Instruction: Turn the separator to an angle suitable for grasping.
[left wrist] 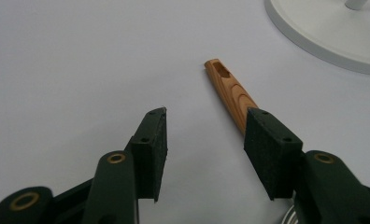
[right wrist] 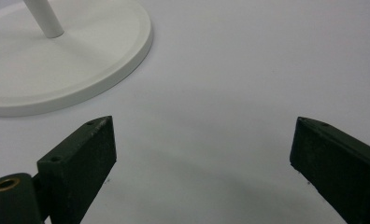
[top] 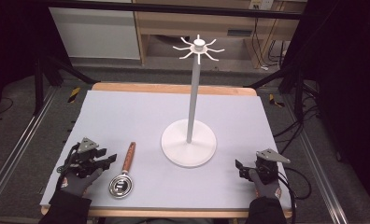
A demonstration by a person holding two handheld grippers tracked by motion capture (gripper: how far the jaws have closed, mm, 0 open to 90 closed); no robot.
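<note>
Left gripper (top: 109,158) jaws stand apart, empty, low over the grey mat (top: 127,112). The wooden-handled round steel strainer (top: 124,172) lies flat just beside them, its handle (left wrist: 230,91) running under the right-hand jaw. Right gripper (right wrist: 202,149) jaws wide apart, idle, beside the white hook stand's round base (right wrist: 80,70). Recommendation: shift sideways until the handle sits centred between the jaws before closing.

Even overhead light on the pale mat (top: 127,112), dark surroundings, soft shadows, near tongs slightly blurred
</note>
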